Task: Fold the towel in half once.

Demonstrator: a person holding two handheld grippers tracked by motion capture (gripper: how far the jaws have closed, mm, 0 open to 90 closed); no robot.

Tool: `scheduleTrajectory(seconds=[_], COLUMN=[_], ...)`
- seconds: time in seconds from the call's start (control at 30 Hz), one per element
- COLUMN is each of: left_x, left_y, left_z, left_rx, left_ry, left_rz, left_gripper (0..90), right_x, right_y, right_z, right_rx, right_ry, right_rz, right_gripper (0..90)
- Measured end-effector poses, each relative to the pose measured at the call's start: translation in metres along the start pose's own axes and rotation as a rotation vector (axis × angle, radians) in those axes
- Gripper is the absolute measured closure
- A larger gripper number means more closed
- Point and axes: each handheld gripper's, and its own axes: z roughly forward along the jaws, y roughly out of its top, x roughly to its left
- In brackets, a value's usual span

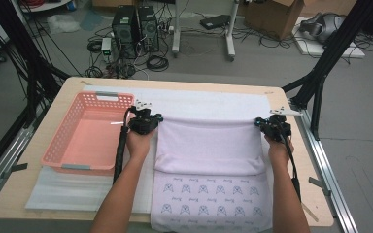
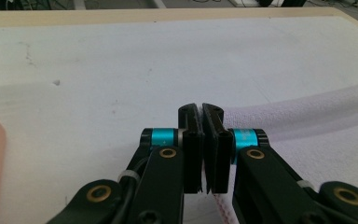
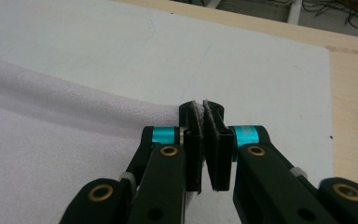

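In the high view the towel (image 1: 209,145) lies mid-counter, its folded edge spanning left tongs (image 1: 156,118) to right tongs (image 1: 258,121); each gripper view shows its tongs (image 2: 201,108) (image 3: 201,106) clamped on a corner.

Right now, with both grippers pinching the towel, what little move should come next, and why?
Probably carry the fold a little farther toward the table's far edge, then lower it. The left hand-held gripper and right hand-held gripper are each shut on a corner of the towel, and the patterned near part is not yet covered.
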Motion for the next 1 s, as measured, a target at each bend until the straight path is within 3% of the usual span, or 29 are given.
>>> scheduleTrajectory(seconds=[0.07, 0.13, 0.27, 0.37, 0.43, 0.47, 0.53, 0.57, 0.7, 0.87, 1.0], left_x=[0.001, -0.001, -0.009, -0.012, -0.015, -0.018, -0.024, -0.026, -0.029, -0.031, -0.037], left_y=[-0.002, -0.002, -0.008, -0.014, -0.016, -0.016, -0.02, -0.023, -0.035, -0.047, -0.058], left_z=[0.0, -0.002, -0.009, -0.014, -0.018, -0.021, -0.029, -0.034, -0.049, -0.064, -0.073], left_rx=[0.01, 0.021, 0.002, -0.005, 0.027, 0.042, 0.01, -0.005, 0.018, 0.05, 0.058], left_ry=[-0.034, -0.067, -0.122, -0.14, -0.164, -0.175, -0.176, -0.186, -0.201, -0.264, -0.301], left_rz=[-0.017, -0.029, -0.012, -0.024, -0.028, -0.013, 0.016, 0.015, 0.058, 0.054, 0.056], left_gripper=[79.5, 64.8, 63.0, 61.5, 58.6, 56.2, 56.1, 57.0, 56.8, 55.6, 53.9], right_x=[0.001, 0.002, 0.004, 0.008, 0.012, 0.014, 0.018, 0.02, 0.024, 0.032, 0.032], right_y=[0.001, 0.001, 0.003, 0.005, 0.007, 0.008, 0.007, 0.005, -0.015, -0.045, -0.06], right_z=[0.001, 0.0, -0.006, -0.015, -0.02, -0.023, -0.031, -0.035, -0.055, -0.078, -0.092], right_rx=[-0.01, -0.02, 0.013, 0.015, 0.024, 0.032, 0.047, 0.041, 0.046, 0.076, 0.082], right_ry=[0.005, 0.01, 0.057, 0.088, 0.101, 0.101, 0.123, 0.136, 0.218, 0.244, 0.272], right_rz=[0.026, 0.061, 0.065, 0.073, 0.062, 0.046, 0.037, 0.037, 0.064, 0.035, 0.068], right_gripper=[77.3, 66.6, 59.0, 57.1, 55.5, 55.2, 53.1, 52.7, 52.2, 53.8, 54.8])
